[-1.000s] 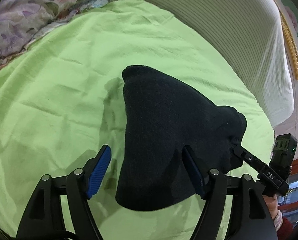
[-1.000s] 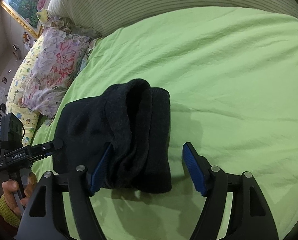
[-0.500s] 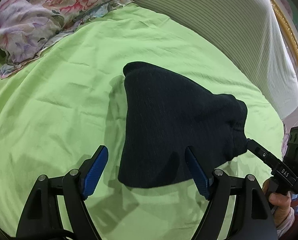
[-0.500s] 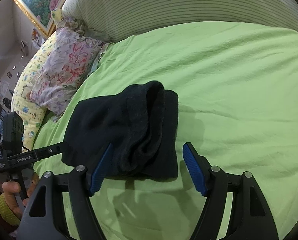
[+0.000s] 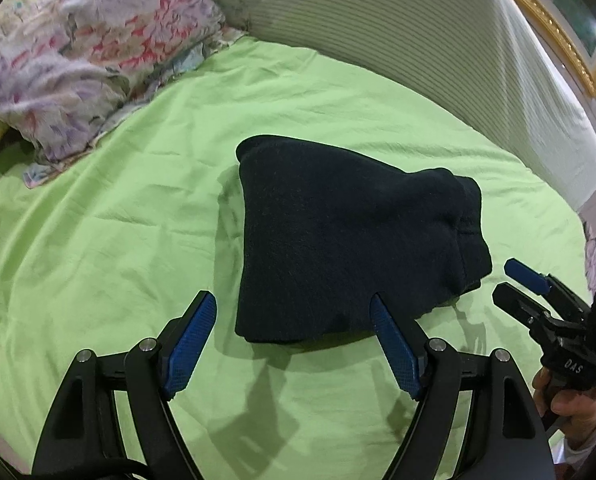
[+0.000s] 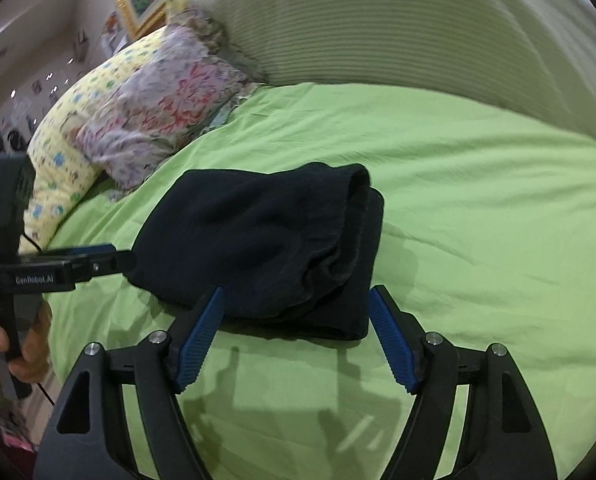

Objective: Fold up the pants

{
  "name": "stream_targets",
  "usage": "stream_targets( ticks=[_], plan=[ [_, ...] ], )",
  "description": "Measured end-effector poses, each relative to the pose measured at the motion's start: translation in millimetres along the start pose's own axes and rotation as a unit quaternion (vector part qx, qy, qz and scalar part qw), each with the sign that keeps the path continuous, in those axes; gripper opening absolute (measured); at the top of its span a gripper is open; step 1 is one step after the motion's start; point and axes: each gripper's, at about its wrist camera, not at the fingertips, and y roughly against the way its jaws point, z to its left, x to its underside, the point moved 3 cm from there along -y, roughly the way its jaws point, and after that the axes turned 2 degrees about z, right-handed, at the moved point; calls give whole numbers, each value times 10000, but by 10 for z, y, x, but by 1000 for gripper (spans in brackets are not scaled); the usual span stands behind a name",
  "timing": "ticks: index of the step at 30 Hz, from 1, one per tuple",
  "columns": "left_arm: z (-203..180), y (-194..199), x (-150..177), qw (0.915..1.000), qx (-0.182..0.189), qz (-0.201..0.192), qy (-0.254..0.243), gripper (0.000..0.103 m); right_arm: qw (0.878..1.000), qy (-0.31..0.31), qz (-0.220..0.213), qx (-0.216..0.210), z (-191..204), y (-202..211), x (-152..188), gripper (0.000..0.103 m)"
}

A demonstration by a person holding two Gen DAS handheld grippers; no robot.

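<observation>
Blue-padded and spread wide, the left gripper (image 5: pixel 293 336) holds nothing, as does the right gripper (image 6: pixel 295 328), equally splayed. Just beyond both sets of fingertips lies the folded black pants (image 5: pixel 338 248), a compact bundle resting on the lime-green bedsheet (image 5: pixel 97 240). Farther back sit a floral pillow (image 5: pixel 77 60) and the ribbed cream headboard (image 5: pixel 418 40).

White letters reading "DAS" are showing on the black body of the right tongs (image 5: pixel 524 280), seen from the left wrist. White lettering reading "GenRobot.AI" is showing on the side of the left tongs (image 6: pixel 113 258), seen from the right wrist.
</observation>
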Motion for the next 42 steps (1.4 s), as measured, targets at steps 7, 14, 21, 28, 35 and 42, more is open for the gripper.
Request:
stream_targets(
  ticks=[7,14,21,28,35,42],
  plan=[
    [-123,48,161,9997,-56,-121,-204,81,9994,308,-81,140,154,11,72,81],
    [-162,79,266,9987,-222,-331,-309,84,9986,376,-198,329,202,13,149,84],
    [-155,15,369,9986,-311,-269,-339,84,9984,354,-161,420,225,-68,221,85],
    [-121,4,387,9981,-426,-367,-261,84,9969,548,-280,482,302,-114,247,85],
    [-132,-7,394,9968,-597,-431,-317,85,9971,551,-267,455,325,-172,251,85],
    [-121,-29,380,9966,-617,-458,-289,86,9969,535,-317,481,313,-185,251,85]
  ],
)
